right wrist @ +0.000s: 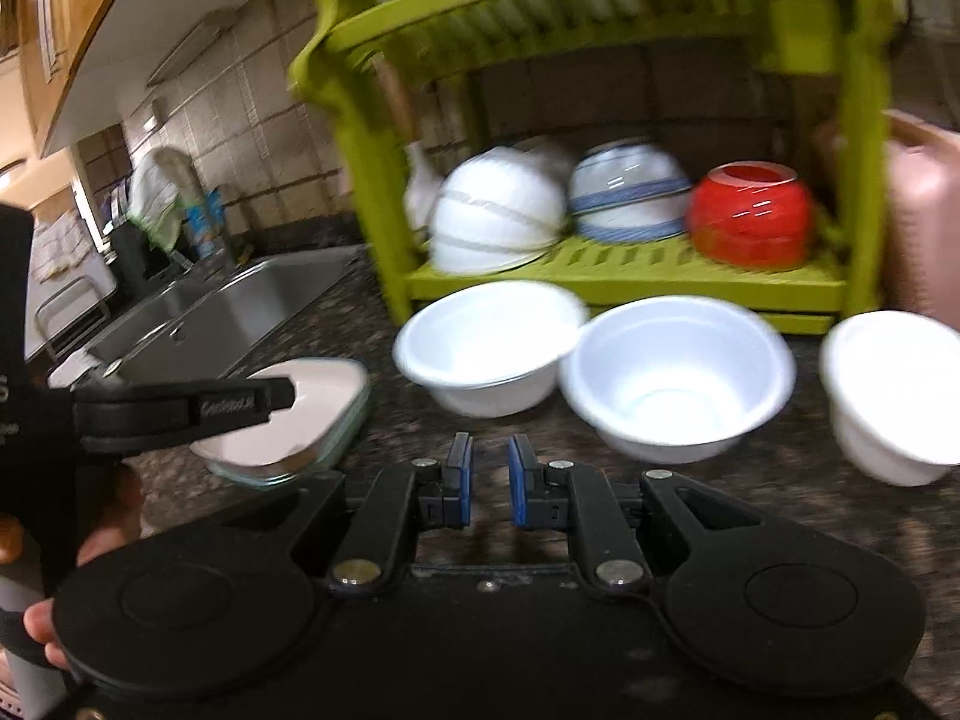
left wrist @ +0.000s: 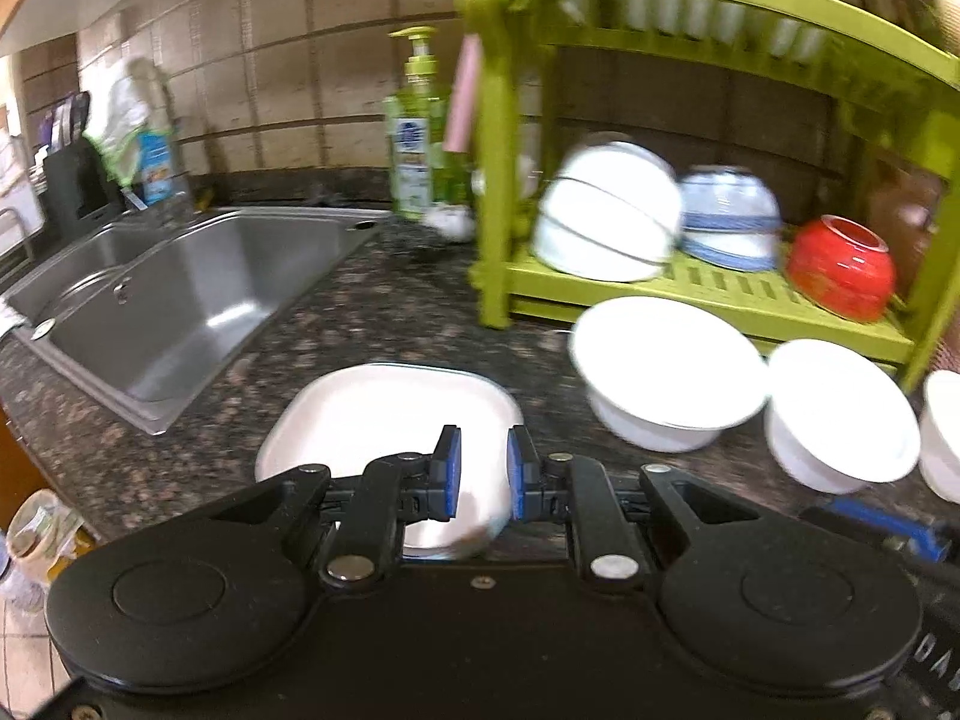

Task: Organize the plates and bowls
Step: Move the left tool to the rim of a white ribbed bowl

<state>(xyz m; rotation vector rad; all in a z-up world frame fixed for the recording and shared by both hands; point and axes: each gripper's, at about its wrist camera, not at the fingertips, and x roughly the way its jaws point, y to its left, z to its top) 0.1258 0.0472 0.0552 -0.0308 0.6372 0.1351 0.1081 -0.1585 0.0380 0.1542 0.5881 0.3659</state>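
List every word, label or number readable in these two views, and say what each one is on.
Raised lettering on the left tool's black arm: there, but too blurred to read with confidence.
"DA", cut off at the frame edge, on the black body at far right.
Label on the green pump bottle: too blurred to read.
Label on the blue bottle behind the sink: too blurred to read.
Nothing else is legible.

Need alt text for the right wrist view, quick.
The open right gripper hovers empty over a dark speckled counter, facing three upright white bowls before a green dish rack holding upturned bowls. At left, the left gripper overlaps a square white plate.
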